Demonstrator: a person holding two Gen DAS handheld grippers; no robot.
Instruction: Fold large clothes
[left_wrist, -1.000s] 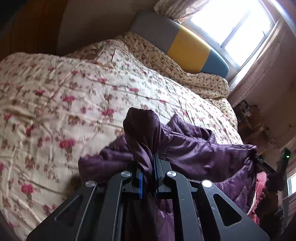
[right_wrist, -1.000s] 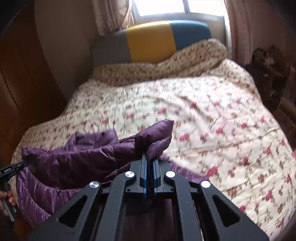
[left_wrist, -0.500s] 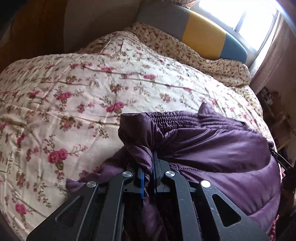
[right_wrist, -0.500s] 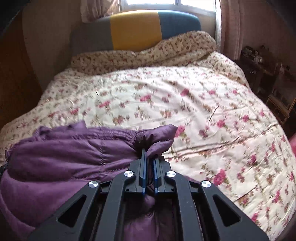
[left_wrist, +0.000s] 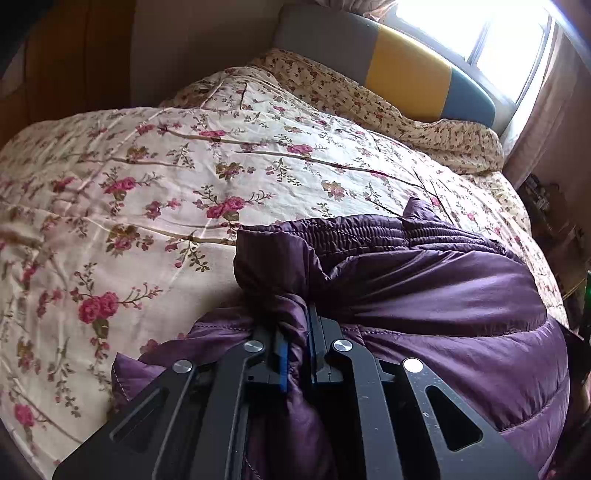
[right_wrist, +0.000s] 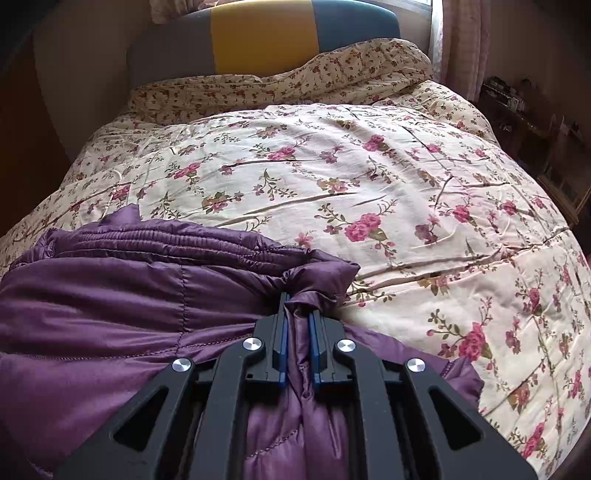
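A purple quilted jacket (left_wrist: 443, 295) lies spread across the near part of a floral bed cover (left_wrist: 184, 184), its ribbed hem edge facing the headboard. My left gripper (left_wrist: 295, 325) is shut on the jacket's left corner, fabric bunched between the blue pads. In the right wrist view the same jacket (right_wrist: 110, 295) fills the lower left. My right gripper (right_wrist: 295, 310) is shut on its right corner, low over the bed cover (right_wrist: 369, 184). The jacket stretches between the two grippers.
A grey, yellow and blue headboard (right_wrist: 258, 37) stands under a bright window (left_wrist: 498, 37) with curtains. A folded floral duvet (right_wrist: 295, 81) lies along the head end. Dark cluttered furniture (right_wrist: 535, 122) stands at the bed's right side. A wooden wall (left_wrist: 55, 74) is at the left.
Both grippers have carried the jacket forward and down onto the bed. The jacket has gone from hanging bunched to spread flat, hem stretched straight between the grippers.
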